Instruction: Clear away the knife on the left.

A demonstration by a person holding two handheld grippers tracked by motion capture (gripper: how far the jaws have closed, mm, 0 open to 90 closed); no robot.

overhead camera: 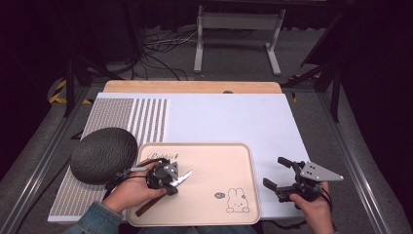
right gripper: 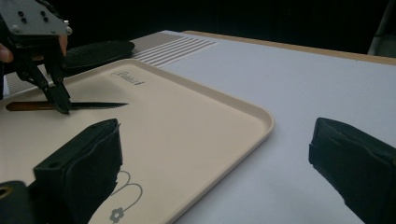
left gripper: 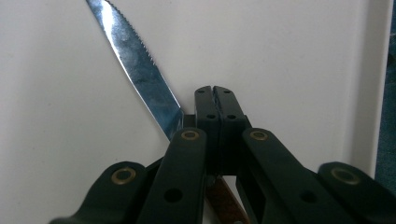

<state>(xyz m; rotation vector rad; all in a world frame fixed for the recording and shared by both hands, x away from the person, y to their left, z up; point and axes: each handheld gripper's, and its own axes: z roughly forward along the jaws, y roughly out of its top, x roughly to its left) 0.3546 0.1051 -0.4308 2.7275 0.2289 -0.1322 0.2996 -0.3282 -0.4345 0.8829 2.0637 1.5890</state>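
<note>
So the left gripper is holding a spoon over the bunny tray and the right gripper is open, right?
Not quite. The left gripper is holding a knife, not a spoon: the left gripper view shows a shiny blade with a toothed edge. The rest is right: it is over the bunny tray, and the right gripper is open.

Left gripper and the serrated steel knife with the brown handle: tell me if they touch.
Touching. In the left gripper view, the left gripper has its jaws shut on the knife where blade meets handle, over the beige tray.
</note>
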